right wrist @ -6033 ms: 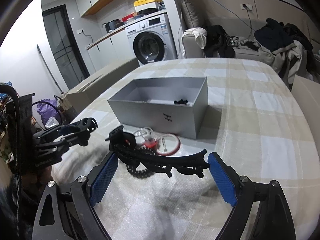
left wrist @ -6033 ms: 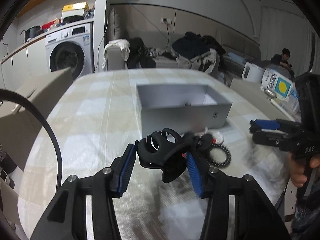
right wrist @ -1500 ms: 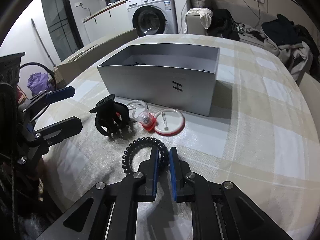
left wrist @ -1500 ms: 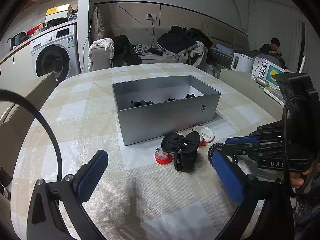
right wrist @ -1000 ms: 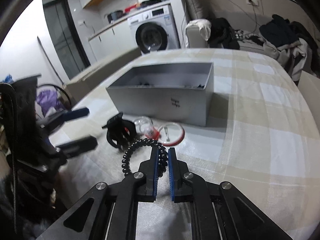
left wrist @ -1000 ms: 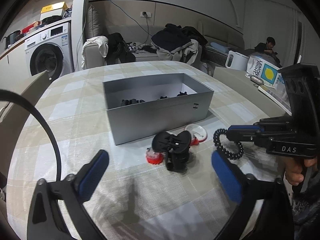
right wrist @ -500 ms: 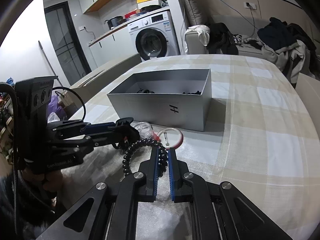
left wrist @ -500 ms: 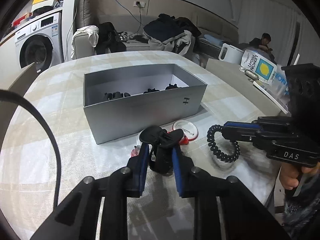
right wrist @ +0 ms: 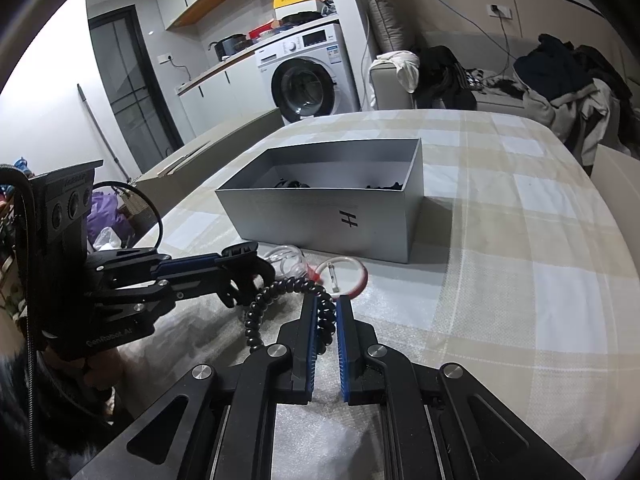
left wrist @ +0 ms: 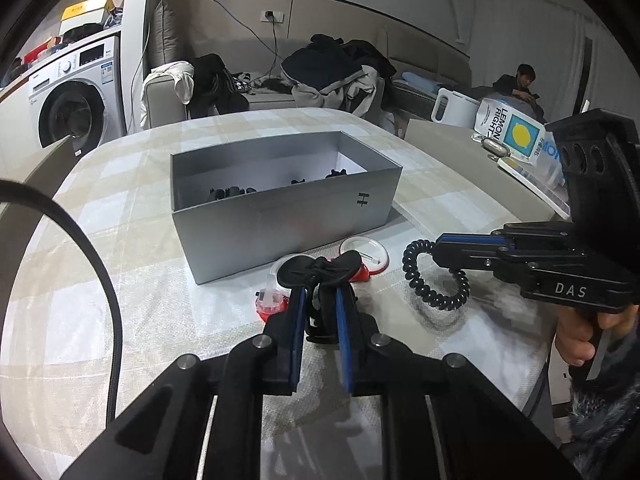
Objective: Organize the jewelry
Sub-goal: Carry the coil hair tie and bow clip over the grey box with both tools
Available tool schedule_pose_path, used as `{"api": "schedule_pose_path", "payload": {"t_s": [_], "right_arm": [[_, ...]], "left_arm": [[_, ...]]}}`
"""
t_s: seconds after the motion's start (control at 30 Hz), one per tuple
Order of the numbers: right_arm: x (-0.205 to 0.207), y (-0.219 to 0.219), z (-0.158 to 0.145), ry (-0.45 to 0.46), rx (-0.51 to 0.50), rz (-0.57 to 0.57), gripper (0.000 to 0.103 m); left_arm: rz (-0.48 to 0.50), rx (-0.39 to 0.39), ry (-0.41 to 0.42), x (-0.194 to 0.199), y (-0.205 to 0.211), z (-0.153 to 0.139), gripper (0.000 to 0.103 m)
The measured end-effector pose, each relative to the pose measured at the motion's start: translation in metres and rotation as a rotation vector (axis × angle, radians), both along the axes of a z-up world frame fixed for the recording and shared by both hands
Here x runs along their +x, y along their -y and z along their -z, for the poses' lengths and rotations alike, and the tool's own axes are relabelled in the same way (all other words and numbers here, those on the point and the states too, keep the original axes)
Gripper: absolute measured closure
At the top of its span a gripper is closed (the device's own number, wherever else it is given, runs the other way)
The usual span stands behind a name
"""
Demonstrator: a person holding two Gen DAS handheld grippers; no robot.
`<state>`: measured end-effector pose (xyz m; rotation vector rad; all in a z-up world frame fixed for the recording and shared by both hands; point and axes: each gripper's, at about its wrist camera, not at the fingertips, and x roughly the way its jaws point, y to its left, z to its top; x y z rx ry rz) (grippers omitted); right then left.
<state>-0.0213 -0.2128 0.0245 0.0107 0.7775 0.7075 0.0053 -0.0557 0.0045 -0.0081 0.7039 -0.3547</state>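
Jewelry pieces sit in both your tongs. Your left gripper (left wrist: 320, 300) has its blue ribbed pads pinched nearly together on a black hair claw clip (left wrist: 320, 270), matte plastic with two rounded wings spread above the fingertips. Your right gripper (right wrist: 325, 306) is closed to a narrow gap on a black coiled hair tie (right wrist: 280, 300), a springy spiral loop hanging off to the left of its fingers. Just beyond the clip lie a red-rimmed round lid (left wrist: 366, 251) and a small clear vial with a red base (left wrist: 269, 303) on the checked tablecloth (left wrist: 120, 300). Behind them stands the open gray box (left wrist: 280, 220), straight-walled and rectangular, with dark pieces on its pale floor. Bare cloth stretches wide to the right of the box in the right wrist view.
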Motion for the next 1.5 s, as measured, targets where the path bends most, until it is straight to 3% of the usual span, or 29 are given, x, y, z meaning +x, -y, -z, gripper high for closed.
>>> {"api": "schedule_pose_path", "payload": {"t_s": [0.13,0.33,0.47,0.57,0.63,0.67,0.9,0.97,1.0,1.03,1.17,1.5], "right_arm": [[0.0,0.002,0.0,0.002,0.006,0.006,0.095],[0.001,0.004,-0.002,-0.001,0.016,0.011,0.095],[0.0,0.004,-0.002,-0.003,0.017,0.009,0.095],[0.001,0.005,-0.002,-0.006,0.023,0.007,0.095],[0.002,0.006,-0.003,-0.007,0.026,0.009,0.095],[0.003,0.006,-0.003,-0.008,0.028,0.009,0.095],[0.003,0.007,-0.003,-0.01,0.035,0.006,0.095],[0.004,0.008,-0.003,-0.012,0.037,0.008,0.094],[0.004,0.008,-0.004,-0.011,0.037,0.008,0.094],[0.004,0.008,-0.004,-0.011,0.038,0.009,0.094],[0.003,0.008,-0.004,-0.01,0.036,0.01,0.094],[0.008,0.016,-0.019,0.033,0.054,0.08,0.094]], "left_arm": [[0.005,0.013,0.021,-0.005,0.001,-0.002,0.093],[0.007,0.024,-0.014,-0.011,0.0,0.004,0.093],[0.007,-0.046,-0.068,-0.009,-0.007,0.008,0.091],[0.0,-0.094,-0.128,-0.004,-0.011,0.012,0.071],[-0.015,-0.084,-0.119,-0.005,-0.011,0.011,0.05],[-0.012,-0.078,-0.113,-0.006,-0.009,0.01,0.05],[-0.016,-0.03,-0.155,0.01,0.005,0.018,0.05],[-0.027,-0.032,-0.147,0.011,0.003,0.019,0.057],[-0.025,-0.028,-0.152,0.01,0.003,0.018,0.072],[-0.024,-0.021,-0.149,0.01,0.003,0.018,0.076],[-0.012,-0.02,-0.125,0.002,0.0,0.016,0.077],[-0.054,0.024,0.041,-0.008,-0.006,-0.02,0.077]]}}
